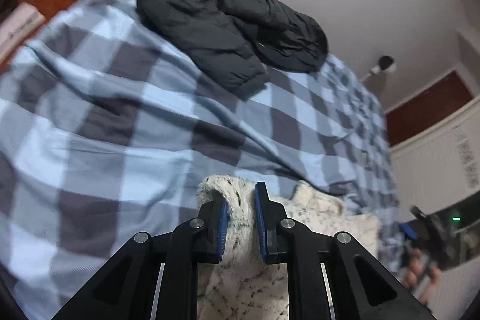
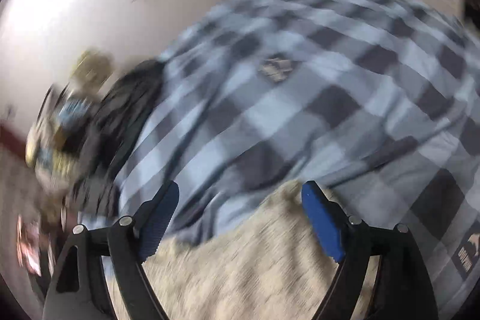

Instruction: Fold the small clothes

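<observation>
My left gripper [image 1: 240, 218] pinches the fuzzy cream garment [image 1: 315, 215] at lower centre of the frame, lifting an edge for folding. My right gripper [image 2: 240, 218] is spread wide, holding nothing, over the garment on the checked bed [image 1: 105, 110].

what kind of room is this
Most likely a bedroom: a blue checked bedspread covers a bed, a black padded jacket lies on it, and the left gripper pinches a fluffy white garment.

A bed in a blue-and-grey checked cover [image 1: 126, 116] carries a black jacket [image 1: 222, 20] toward its far edge, a fuzzy cream garment [image 1: 318, 212] at its near edge.
</observation>
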